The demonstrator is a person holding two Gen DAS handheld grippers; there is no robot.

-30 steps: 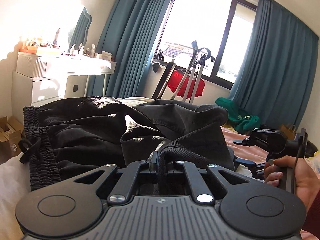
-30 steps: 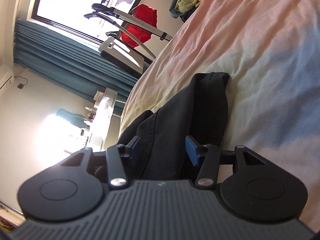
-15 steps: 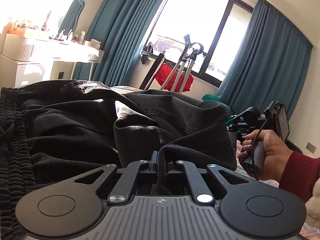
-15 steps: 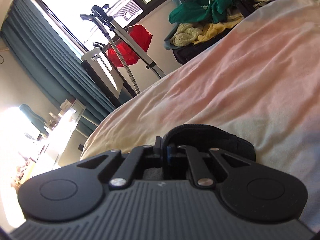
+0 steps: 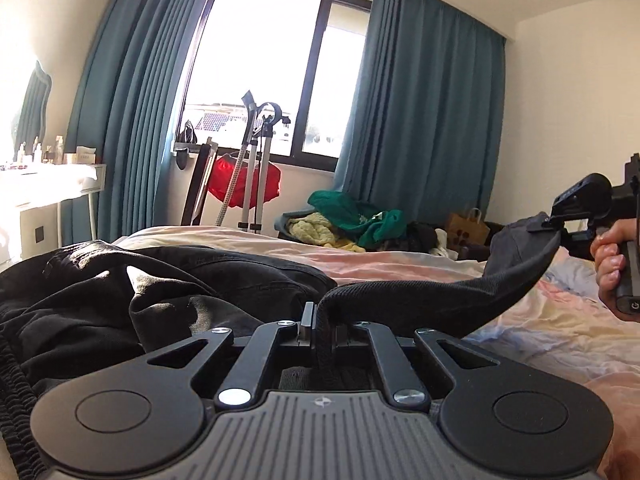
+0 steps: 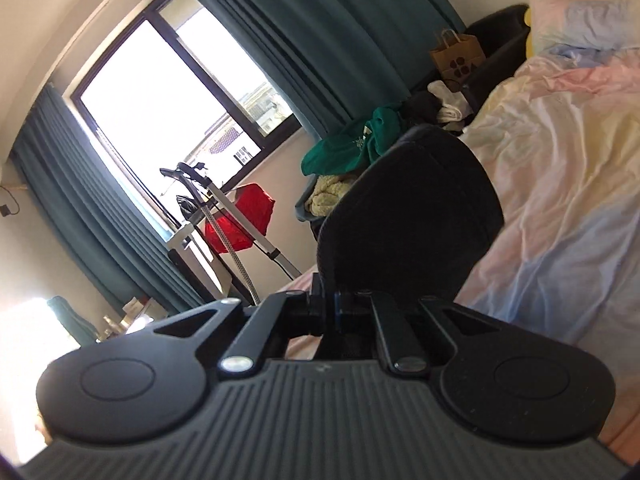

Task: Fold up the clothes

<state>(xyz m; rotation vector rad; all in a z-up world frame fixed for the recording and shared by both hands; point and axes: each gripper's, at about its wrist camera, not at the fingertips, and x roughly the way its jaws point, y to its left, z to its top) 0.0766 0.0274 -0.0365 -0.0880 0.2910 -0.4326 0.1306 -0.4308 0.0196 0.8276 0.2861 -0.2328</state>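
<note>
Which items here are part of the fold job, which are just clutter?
In the job:
black garment
left claw, shut on its hem
right claw, shut on the same hem
bed sheet

Clutter:
clothes pile
garment steamer
red bag
paper bag

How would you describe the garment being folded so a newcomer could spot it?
Start at the bed under the window. On its near side lies a black garment, one hem stretched between the left gripper and right gripper. Unlike the green and yellow clothes beyond the bed, it is black.
</note>
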